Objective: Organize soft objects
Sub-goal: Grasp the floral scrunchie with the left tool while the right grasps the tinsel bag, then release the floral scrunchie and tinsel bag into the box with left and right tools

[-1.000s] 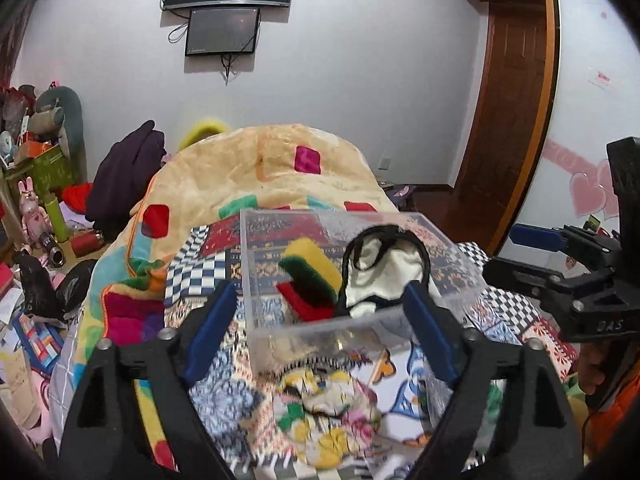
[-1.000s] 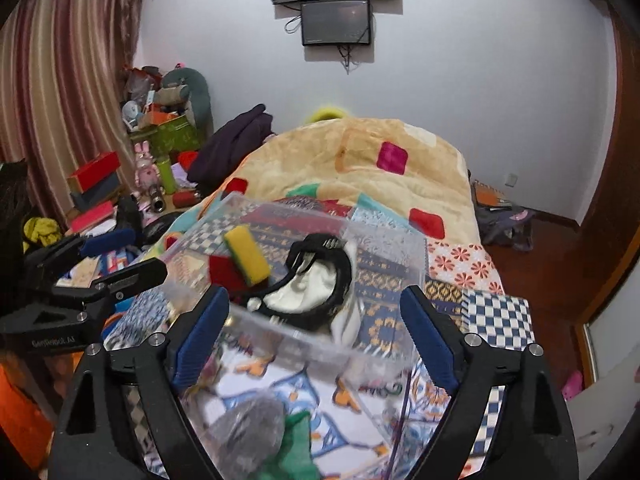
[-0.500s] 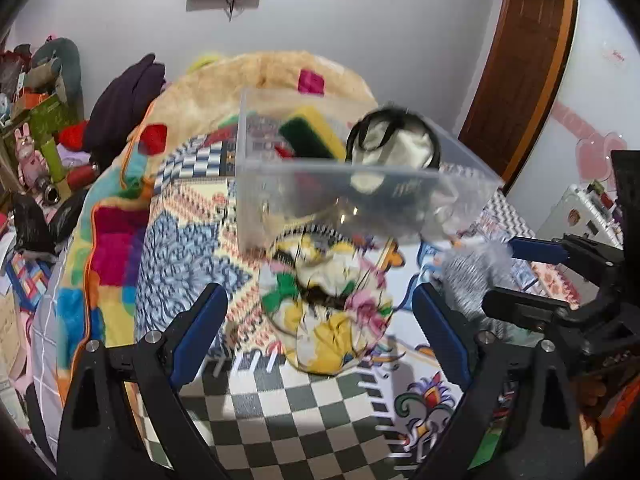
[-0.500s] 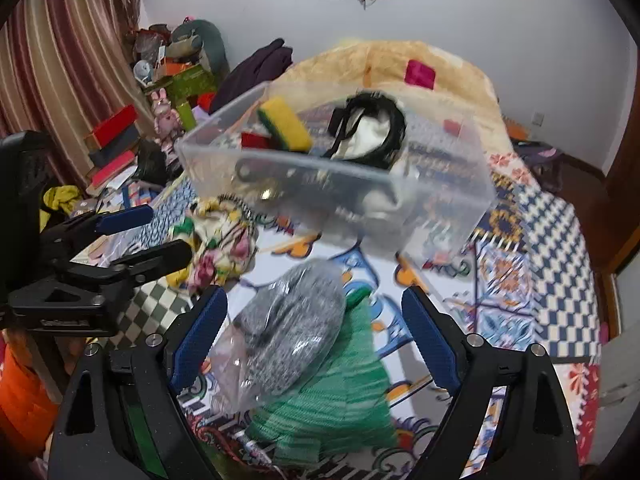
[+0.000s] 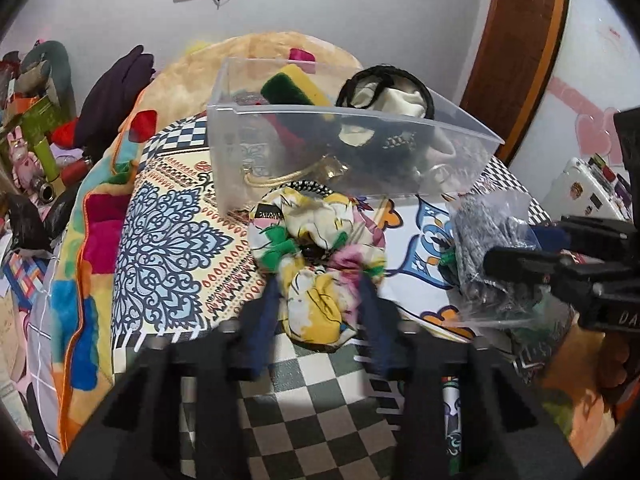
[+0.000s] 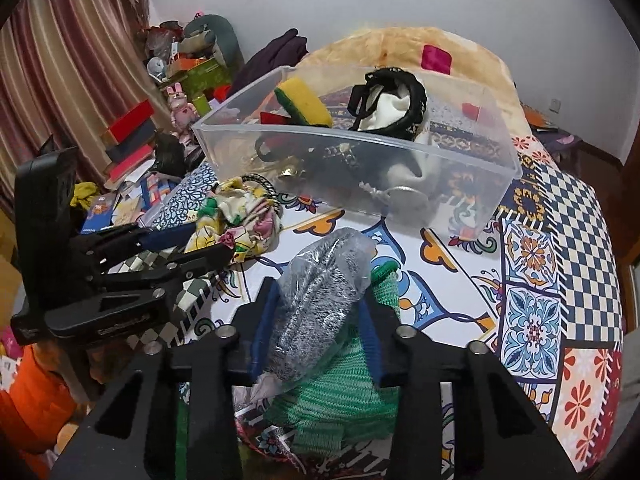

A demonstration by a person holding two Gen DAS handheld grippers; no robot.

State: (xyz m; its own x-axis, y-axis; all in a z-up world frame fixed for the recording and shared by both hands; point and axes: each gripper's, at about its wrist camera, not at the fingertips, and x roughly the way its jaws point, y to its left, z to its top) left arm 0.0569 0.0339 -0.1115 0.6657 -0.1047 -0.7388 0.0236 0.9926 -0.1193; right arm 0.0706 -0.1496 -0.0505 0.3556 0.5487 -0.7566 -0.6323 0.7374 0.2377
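- Left wrist view: the left claw (image 5: 318, 300) is narrowed onto the near end of a floral cloth (image 5: 316, 256), one blue finger on each side, both touching it.
- The cloth lies on the patterned bed cover (image 5: 168, 240), its far end against the near wall of a clear bin (image 5: 340, 152).
- In the bin a yellow-and-green sponge (image 5: 296, 88) leans at the far left, and a black-rimmed white pouch (image 5: 388, 96) sits to its right.
- At the right edge of this view the right claw (image 5: 516, 248) grips a grey bag (image 5: 484, 236).
- Right wrist view: the right claw (image 6: 320, 312) is closed on the grey knit item in its clear bag (image 6: 324, 296), fingers pressing both sides.
- The bag lies on top of a green knit (image 6: 340, 392), near the bin (image 6: 400, 184).
- The left claw (image 6: 208, 244) shows at the left, holding the floral cloth (image 6: 240, 216), which lies just left of the bag.
- Beyond the bin a tan blanket (image 6: 400, 48) is heaped at the far end of the bed.
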